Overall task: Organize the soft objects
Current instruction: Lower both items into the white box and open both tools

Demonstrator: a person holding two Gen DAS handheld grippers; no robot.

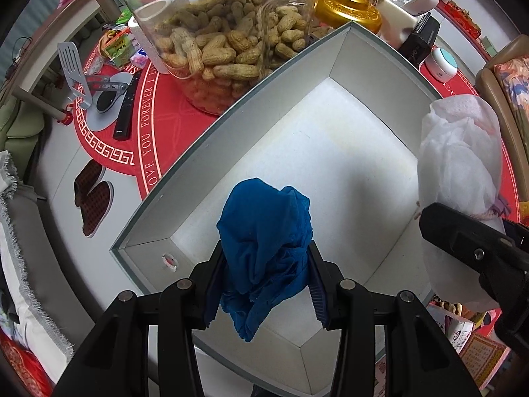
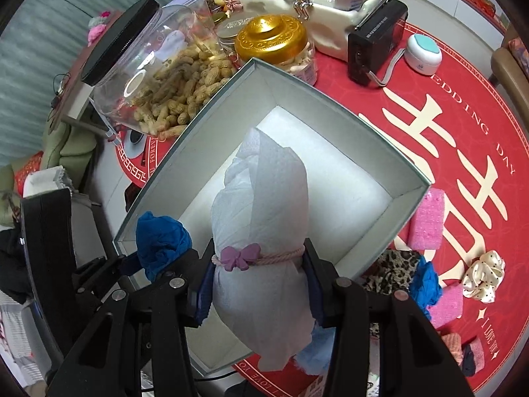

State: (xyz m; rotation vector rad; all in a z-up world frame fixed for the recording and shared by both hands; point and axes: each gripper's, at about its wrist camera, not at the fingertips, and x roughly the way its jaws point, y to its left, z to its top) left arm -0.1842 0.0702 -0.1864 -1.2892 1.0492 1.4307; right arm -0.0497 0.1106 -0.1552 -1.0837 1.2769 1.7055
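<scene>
Both grippers loaded: left gripper (image 1: 264,278) clamps a crumpled blue cloth (image 1: 264,228), pointing down over the near-left corner of the open white box (image 1: 238,125); right gripper (image 2: 258,284) clamps a white bundle (image 2: 261,231) tied with a pink cord and bow (image 2: 240,255), above the box's near edge. Box looks empty inside. Step in hand: carrying both soft items to the box. Next likely calls for lowering each inside, apart from one another, then parting the jaws. More soft items wait on the red mat (image 2: 456,152): pink sponge (image 2: 426,218), scrunchie (image 2: 484,276).
</scene>
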